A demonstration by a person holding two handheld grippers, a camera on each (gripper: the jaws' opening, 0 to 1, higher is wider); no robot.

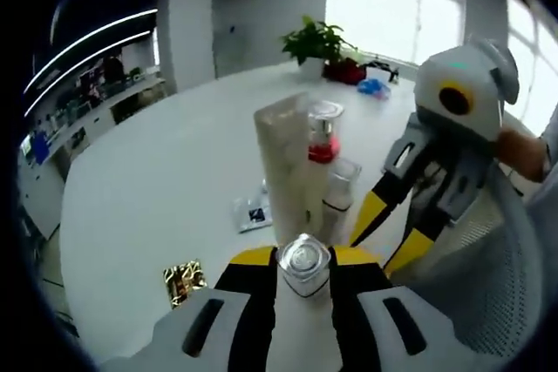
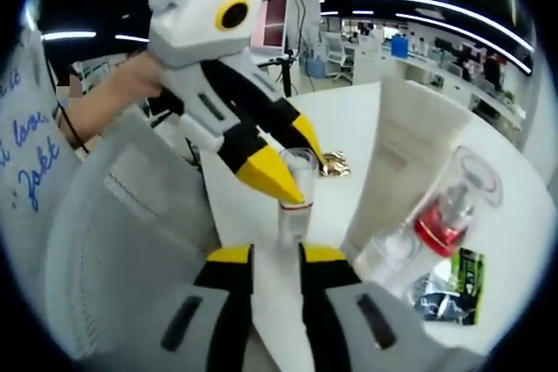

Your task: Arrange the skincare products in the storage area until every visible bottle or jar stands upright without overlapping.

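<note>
The left gripper [image 1: 303,280] pinches the upright clear bottle [image 1: 304,266]; the right gripper [image 2: 275,259], jaws spread, waits just near it.

The left gripper [image 1: 302,278] clamps a small clear bottle [image 1: 303,268] at the near edge of the white table [image 1: 157,198]. Just beyond stands a tall frosted tube [image 1: 283,163], a red-based bottle [image 1: 324,132] behind it. The right gripper [image 1: 390,241] hangs open at right, jaws down.
</note>
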